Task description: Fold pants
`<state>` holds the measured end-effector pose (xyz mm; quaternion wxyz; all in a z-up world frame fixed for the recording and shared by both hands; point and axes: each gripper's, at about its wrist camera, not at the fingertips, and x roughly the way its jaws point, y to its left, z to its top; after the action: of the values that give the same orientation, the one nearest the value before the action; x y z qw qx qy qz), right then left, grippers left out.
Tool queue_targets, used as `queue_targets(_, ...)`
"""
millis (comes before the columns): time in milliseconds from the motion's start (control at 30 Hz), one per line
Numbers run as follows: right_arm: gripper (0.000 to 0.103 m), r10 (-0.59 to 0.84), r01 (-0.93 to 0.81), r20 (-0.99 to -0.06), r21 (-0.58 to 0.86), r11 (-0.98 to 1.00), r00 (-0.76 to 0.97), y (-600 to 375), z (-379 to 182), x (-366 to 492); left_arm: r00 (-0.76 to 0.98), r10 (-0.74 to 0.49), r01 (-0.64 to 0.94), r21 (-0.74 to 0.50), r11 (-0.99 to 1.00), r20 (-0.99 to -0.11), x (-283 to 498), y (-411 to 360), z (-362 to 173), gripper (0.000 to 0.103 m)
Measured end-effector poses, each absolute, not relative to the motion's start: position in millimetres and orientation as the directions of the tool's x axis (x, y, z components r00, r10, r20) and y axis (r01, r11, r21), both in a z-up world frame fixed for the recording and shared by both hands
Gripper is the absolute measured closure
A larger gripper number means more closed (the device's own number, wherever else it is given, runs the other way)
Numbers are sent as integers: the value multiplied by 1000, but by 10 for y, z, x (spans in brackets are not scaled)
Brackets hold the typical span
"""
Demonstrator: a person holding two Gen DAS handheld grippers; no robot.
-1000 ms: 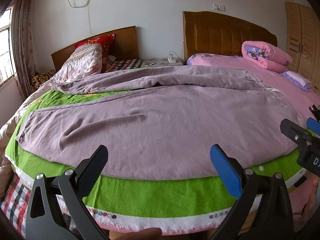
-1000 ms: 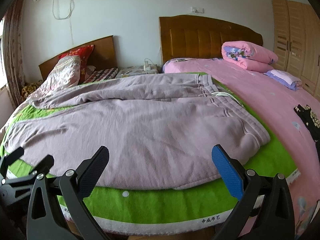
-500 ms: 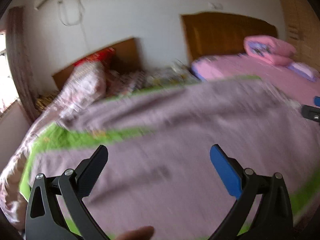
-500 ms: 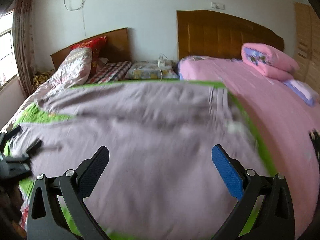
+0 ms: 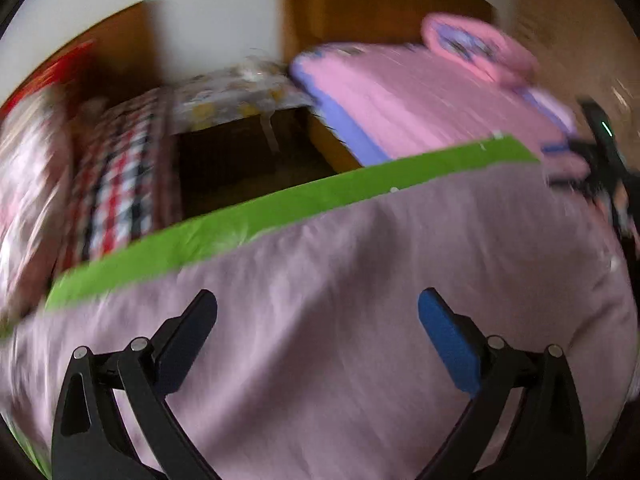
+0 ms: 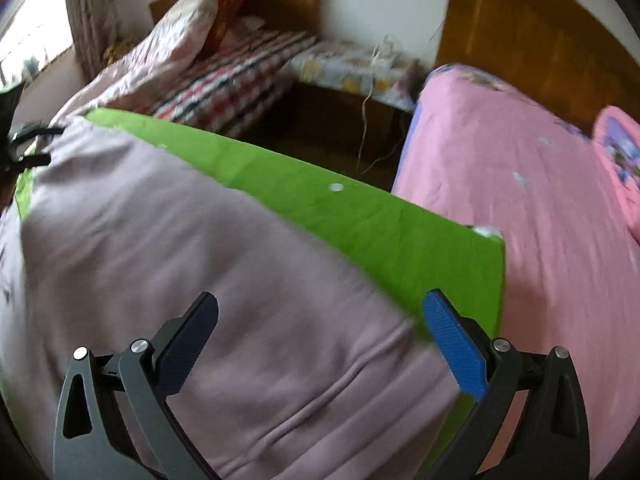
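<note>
The mauve pants [image 5: 360,280] lie spread flat on a green mat [image 5: 280,212]. My left gripper [image 5: 318,306] hovers open and empty above the cloth. My right gripper [image 6: 320,308] is open and empty above the waistband end of the pants [image 6: 240,280], close to the edge of the green mat [image 6: 360,216]. The right gripper shows blurred at the right edge of the left wrist view [image 5: 604,160]. The left gripper shows at the left edge of the right wrist view [image 6: 20,140]. Both views are motion blurred.
A pink bed [image 6: 540,208] lies to the right with a rolled pink quilt [image 5: 476,48]. A checked bed with pillows [image 6: 224,80] lies to the left. A dark gap with a covered nightstand [image 5: 240,92] lies beyond the mat's far edge.
Both grippers have moved forward over the pants and tilted downward, so the far edge of the green mat now shows. Both stay open.
</note>
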<state>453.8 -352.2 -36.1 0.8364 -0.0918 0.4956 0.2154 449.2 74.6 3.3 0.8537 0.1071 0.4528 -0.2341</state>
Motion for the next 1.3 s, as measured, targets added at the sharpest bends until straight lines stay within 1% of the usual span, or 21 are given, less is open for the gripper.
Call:
queue_targets(67, 10, 315, -477, -882, 122, 870, 350, -3575, -475, 4695, 445, -320, 579, -4, 816, -836, 4705, 634, -35, 11)
queue_targets(100, 22, 318, -493, -893, 131, 860, 318, -3575, -545, 4728, 422, -323, 618, 8, 786, -847, 4789, 571, -72, 13)
queue_targets(133, 26, 330, -512, -885, 127, 849, 328, -3576, -538, 4719, 395, -332, 650, 5, 760, -857, 4852, 495, -101, 14)
queue_targets(167, 29, 347, -527, -880, 137, 839, 324, -3572, -524, 4699, 361, -345, 681, -8, 733, -866, 4921, 434, -130, 21)
queue_targets(200, 38, 367, -537, -872, 150, 830, 323, -3574, -497, 4682, 318, -360, 715, -27, 698, -877, 4992, 359, -170, 25)
queue_targets(233, 55, 375, -544, -868, 152, 825, 326, -3580, -482, 4642, 296, -362, 733, -33, 679, -884, 5036, 311, -194, 28)
queue_targets(267, 64, 371, -551, -865, 138, 823, 337, -3577, -459, 4588, 276, -366, 752, -37, 658, -889, 5069, 257, -227, 35)
queue_targets(300, 77, 348, -564, -856, 82, 822, 382, -3538, -396, 4485, 259, -374, 765, -47, 642, -891, 5086, 234, -255, 38)
queue_targets(333, 81, 338, -572, -848, 51, 819, 409, -3527, -340, 4381, 242, -385, 774, -63, 630, -891, 5139, 195, -275, 38)
queue_targets(433, 86, 295, -577, -797, -81, 813, 527, -3394, -89, 4022, 198, -402, 791, -97, 605, -894, 5300, 157, -324, 38)
queue_targets(500, 87, 264, -535, -742, -147, 832, 616, -3352, 98, 3765, 147, -413, 798, -139, 587, -899, 5341, 147, -367, 38)
queue_targets(533, 87, 254, -514, -721, -163, 842, 645, -3344, 163, 3677, 117, -420, 799, -166, 578, -900, 5363, 139, -394, 37)
queue_targets(633, 88, 237, -471, -663, -198, 860, 710, -3274, 330, 3388, 118, -417, 797, -164, 581, -901, 5415, 162, -438, 34)
queue_targets(700, 88, 226, -459, -647, -214, 862, 728, -3244, 386, 3216, 140, -405, 776, -154, 611, -903, 5423, 190, -436, 23)
queue_targets(800, 89, 202, -438, -636, -237, 867, 744, -3159, 465, 3005, 160, -407, 762, -149, 630, -900, 5395, 225, -407, 25)
queue_targets(833, 89, 194, -428, -634, -239, 872, 749, -3122, 487, 2957, 137, -411, 759, -171, 628, -901, 5363, 233, -406, 31)
queue_targets(900, 89, 168, -400, -634, -243, 884, 755, -3064, 524, 2900, 124, -390, 776, -156, 611, -913, 5229, 228, -388, 79)
queue_targets(967, 89, 134, -384, -632, -278, 881, 763, -2987, 523, 2871, 235, -348, 779, -39, 626, -907, 4973, 256, -226, 93)
queue_targets(1067, 89, 95, -336, -617, -287, 897, 781, -2970, 588, 2757, 419, -333, 747, 112, 655, -844, 4519, 350, 164, 95)
queue_targets(1200, 89, 125, -311, -547, -261, 914, 828, -3006, 796, 2194, 702, -298, 647, 404, 646, -647, 3249, 466, 874, 95)
queue_targets(1300, 89, 180, -335, -512, -227, 915, 840, -3045, 796, 1602, 788, -277, 585, 528, 615, -550, 2320, 465, 1007, 95)
